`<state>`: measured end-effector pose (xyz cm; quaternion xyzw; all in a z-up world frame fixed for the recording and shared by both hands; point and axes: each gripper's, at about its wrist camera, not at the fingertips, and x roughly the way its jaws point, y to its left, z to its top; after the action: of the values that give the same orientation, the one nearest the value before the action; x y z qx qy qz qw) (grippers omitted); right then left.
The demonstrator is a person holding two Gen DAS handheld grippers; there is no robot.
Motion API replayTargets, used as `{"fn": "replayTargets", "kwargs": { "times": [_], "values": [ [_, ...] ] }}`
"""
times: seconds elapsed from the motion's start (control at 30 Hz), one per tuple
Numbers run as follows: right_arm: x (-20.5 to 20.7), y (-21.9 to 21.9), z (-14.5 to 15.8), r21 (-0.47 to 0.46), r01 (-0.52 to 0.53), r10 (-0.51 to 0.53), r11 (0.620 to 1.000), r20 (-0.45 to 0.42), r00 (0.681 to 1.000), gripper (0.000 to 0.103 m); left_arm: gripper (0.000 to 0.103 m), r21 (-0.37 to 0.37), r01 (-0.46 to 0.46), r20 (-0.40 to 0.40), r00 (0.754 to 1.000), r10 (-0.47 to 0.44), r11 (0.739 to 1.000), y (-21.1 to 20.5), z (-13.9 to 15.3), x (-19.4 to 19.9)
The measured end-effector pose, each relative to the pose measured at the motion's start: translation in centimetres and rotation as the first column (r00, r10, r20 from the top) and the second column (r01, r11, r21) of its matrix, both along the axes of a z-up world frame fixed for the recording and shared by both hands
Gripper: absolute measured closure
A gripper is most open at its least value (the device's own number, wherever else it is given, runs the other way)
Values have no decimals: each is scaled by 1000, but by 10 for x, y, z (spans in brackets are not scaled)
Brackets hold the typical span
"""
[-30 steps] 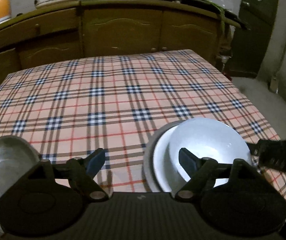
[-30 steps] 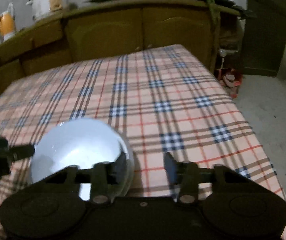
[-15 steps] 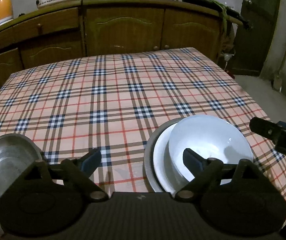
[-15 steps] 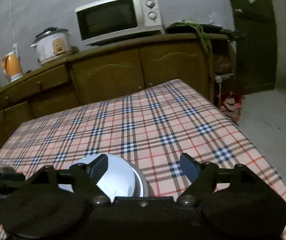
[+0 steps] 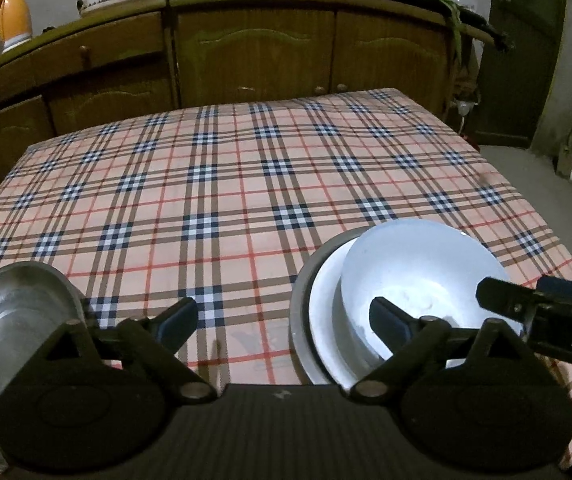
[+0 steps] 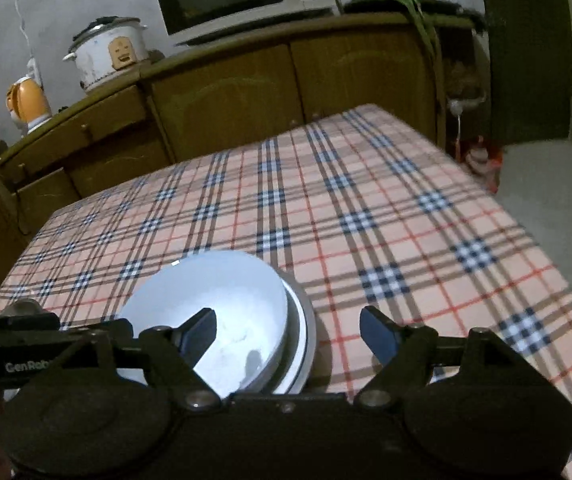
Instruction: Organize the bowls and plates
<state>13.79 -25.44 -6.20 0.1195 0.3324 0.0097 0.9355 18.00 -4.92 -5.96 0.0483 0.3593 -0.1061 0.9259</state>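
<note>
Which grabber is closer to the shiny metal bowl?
Left. The left gripper hangs open right beside the metal bowl. The right gripper, open too, is over by the white bowl, farther away.

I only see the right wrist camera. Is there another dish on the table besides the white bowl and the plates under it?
Observer: Yes. A steel bowl sits near the left gripper, apart from the white bowl.
Child: Is anything in it?
Observer: No, it looks empty.
Child: Is the left gripper holding something?
Observer: No. The left gripper has just been opening its jaws, and nothing is gripped between them.
</note>
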Motion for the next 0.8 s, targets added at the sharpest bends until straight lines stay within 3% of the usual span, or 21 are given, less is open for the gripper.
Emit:
{"fn": "replayTargets", "kwargs": {
  "times": [0.8],
  "values": [
    [28, -13, -36, 182, -7, 35, 983, -147, 989, 11, 7, -15, 24, -69, 997, -25, 1000, -8, -28, 21]
  ]
}}
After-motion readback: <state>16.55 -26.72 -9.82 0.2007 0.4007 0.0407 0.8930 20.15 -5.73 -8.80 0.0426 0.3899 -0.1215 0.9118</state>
